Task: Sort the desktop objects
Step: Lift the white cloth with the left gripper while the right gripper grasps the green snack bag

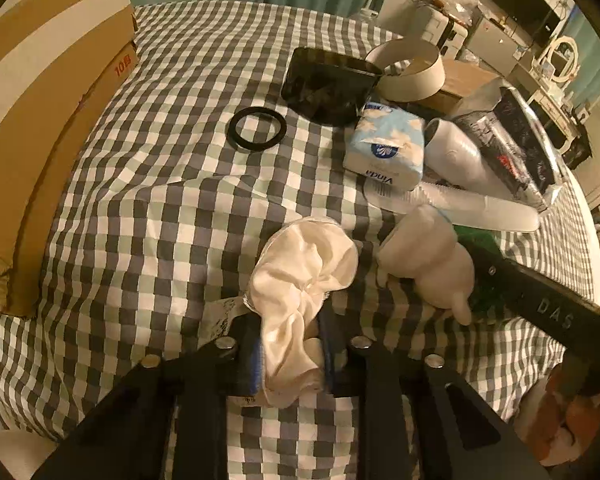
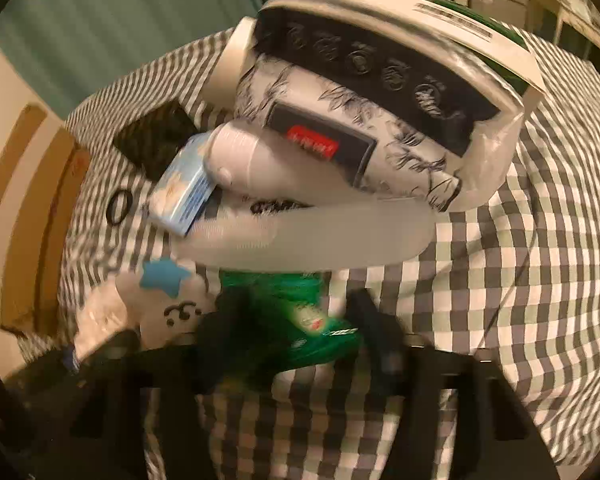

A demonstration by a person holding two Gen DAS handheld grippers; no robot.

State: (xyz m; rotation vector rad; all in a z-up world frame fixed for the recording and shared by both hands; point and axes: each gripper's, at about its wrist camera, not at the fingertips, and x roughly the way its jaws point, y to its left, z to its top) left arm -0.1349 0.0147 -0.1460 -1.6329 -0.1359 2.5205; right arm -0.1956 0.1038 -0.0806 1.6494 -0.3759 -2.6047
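My left gripper (image 1: pixel 290 356) is shut on a white satin scrunchie (image 1: pixel 304 276), which bunches up between the blue-padded fingers just above the checked cloth (image 1: pixel 148 216). A green packet (image 2: pixel 300 316) lies between the fingers of my right gripper (image 2: pixel 300 332). Both fingers look to touch its sides, though that view is blurred. The right gripper's black body (image 1: pixel 540 292) crosses the left wrist view beside a white plush toy (image 1: pixel 428 264) with a blue star (image 2: pixel 166 276).
Behind lie a tissue pack (image 1: pixel 386 148), a white rounded appliance (image 1: pixel 456 152), a translucent comb (image 1: pixel 460 208), a printed bag (image 1: pixel 516 148), a black dish (image 1: pixel 328 86), a black ring (image 1: pixel 257 129) and a white hoop (image 1: pixel 410 70). Cardboard boxes (image 1: pixel 52 100) stand at the left.
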